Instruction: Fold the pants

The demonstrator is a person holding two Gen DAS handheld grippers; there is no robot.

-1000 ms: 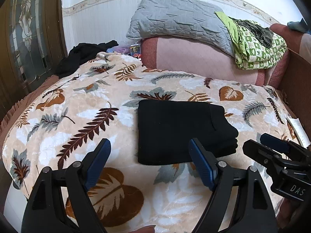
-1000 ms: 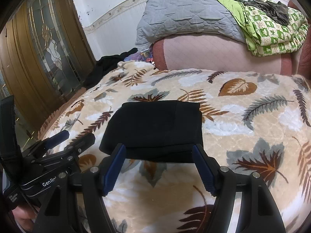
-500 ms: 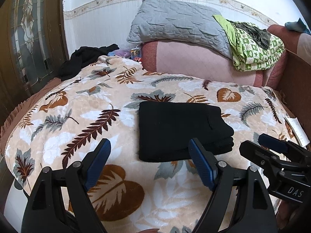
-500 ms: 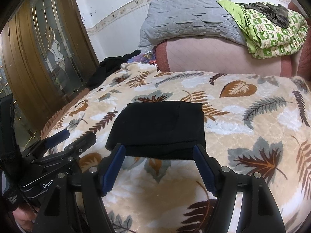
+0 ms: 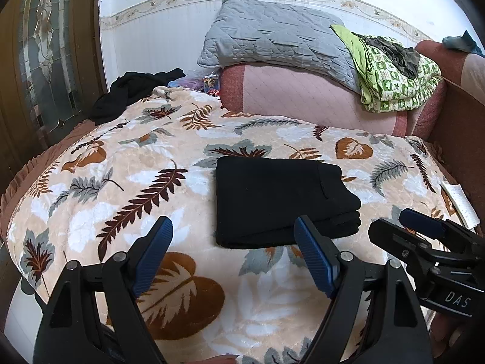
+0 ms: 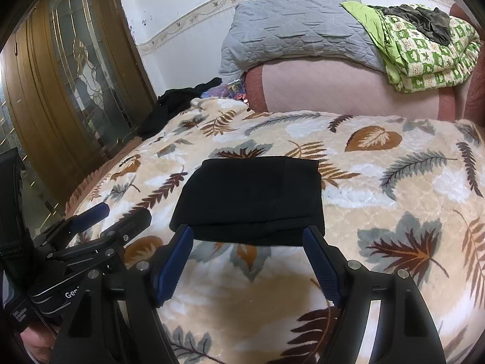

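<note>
The black pants [image 5: 279, 200] lie folded into a neat rectangle on the leaf-patterned blanket [image 5: 151, 182], with stacked layers showing at the right end. They also show in the right wrist view [image 6: 254, 200]. My left gripper [image 5: 233, 251] is open and empty, held above the blanket short of the pants' near edge. My right gripper [image 6: 248, 257] is open and empty, just short of the pants' near edge. Each gripper shows in the other's view: the right gripper [image 5: 406, 227] at the right, the left gripper [image 6: 112, 215] at the left.
A pink headboard cushion [image 5: 303, 97] carries a grey quilted pillow [image 5: 272, 39] and a green patterned quilt [image 5: 394, 82]. A dark garment [image 5: 133, 91] lies at the bed's far left corner. A wooden glass door [image 6: 75, 75] stands at the left. A paper [image 5: 460, 206] lies at the right edge.
Both grippers have drawn back a little from the folded pants and stay open. The pants have not moved.
</note>
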